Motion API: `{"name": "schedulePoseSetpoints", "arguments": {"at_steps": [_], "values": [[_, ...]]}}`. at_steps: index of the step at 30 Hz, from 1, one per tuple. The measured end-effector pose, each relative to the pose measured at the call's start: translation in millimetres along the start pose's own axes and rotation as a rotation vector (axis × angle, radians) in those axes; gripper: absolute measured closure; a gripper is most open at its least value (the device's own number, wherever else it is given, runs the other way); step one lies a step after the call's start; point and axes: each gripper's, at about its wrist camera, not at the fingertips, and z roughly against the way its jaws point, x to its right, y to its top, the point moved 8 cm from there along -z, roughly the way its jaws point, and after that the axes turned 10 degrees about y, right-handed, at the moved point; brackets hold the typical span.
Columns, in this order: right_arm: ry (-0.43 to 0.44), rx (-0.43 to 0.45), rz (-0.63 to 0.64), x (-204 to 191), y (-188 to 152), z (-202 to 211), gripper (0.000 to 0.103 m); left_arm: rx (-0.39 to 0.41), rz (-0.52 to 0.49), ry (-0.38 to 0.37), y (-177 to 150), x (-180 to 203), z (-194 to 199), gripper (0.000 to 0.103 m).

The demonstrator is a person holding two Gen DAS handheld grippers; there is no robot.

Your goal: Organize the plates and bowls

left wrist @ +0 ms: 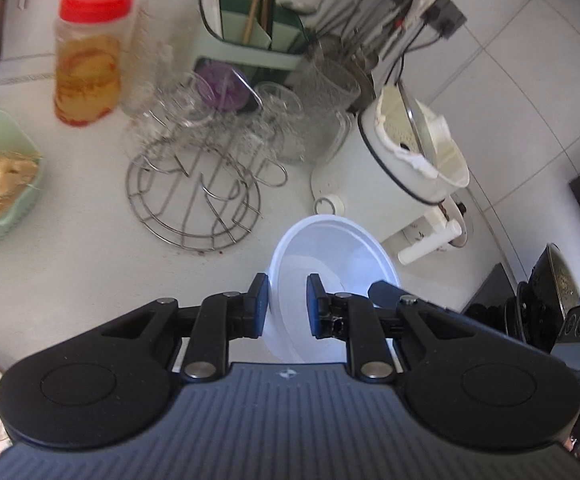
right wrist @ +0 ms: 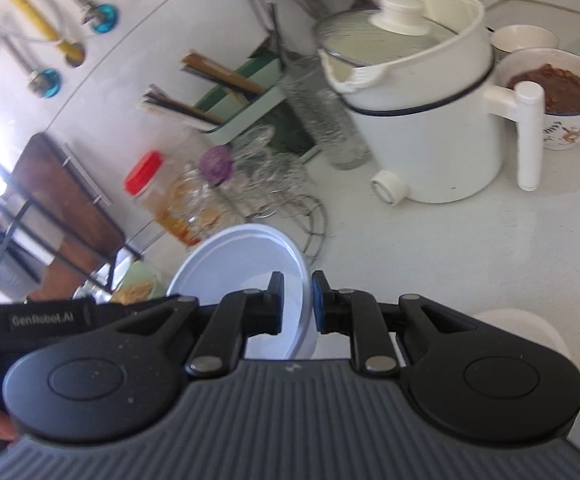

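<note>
A translucent white plastic bowl [left wrist: 329, 252] is held above the white counter. My left gripper [left wrist: 287, 304] straddles its left rim, one blue pad outside and one inside, with a gap beside the rim. In the right wrist view the same bowl [right wrist: 246, 264] is clamped at its right rim by my right gripper [right wrist: 297, 304], jaws nearly closed on the wall. The right gripper's blue finger [left wrist: 385, 294] shows at the bowl's far right rim in the left wrist view. A white dish [right wrist: 529, 330] lies at lower right, half hidden behind the right gripper.
A wire rack [left wrist: 194, 196] with glass cups [left wrist: 278, 120], a red-lidded jar [left wrist: 88, 56], a green chopstick holder [left wrist: 250, 40], a green tub [left wrist: 6, 176] and a white electric pot [right wrist: 429, 120] crowd the counter. A bowl of brown food [right wrist: 553, 92] stands behind the pot.
</note>
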Motion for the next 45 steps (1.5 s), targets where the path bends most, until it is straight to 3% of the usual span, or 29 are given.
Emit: {"name": "schedulePoseSetpoints", "arguments": {"at_steps": [11, 19, 33, 45], "values": [[0.062, -0.011, 0.029, -33.4, -6.3, 19.4, 0.084, 0.062, 0.031, 0.014, -1.0, -6.3, 50.8, 0.081], [0.078, -0.044, 0.054, -46.5, -19.3, 17.1, 0.084, 0.076, 0.042, 0.058, -17.1, -18.5, 63.5, 0.081], [0.08, -0.163, 0.092, -53.6, -55.2, -11.5, 0.084, 0.021, 0.107, 0.129, -52.6, -59.5, 51.2, 0.081], [0.063, -0.296, 0.132, -54.5, -92.5, -29.8, 0.083, -0.078, 0.128, 0.173, -79.0, -90.7, 33.6, 0.081]]}}
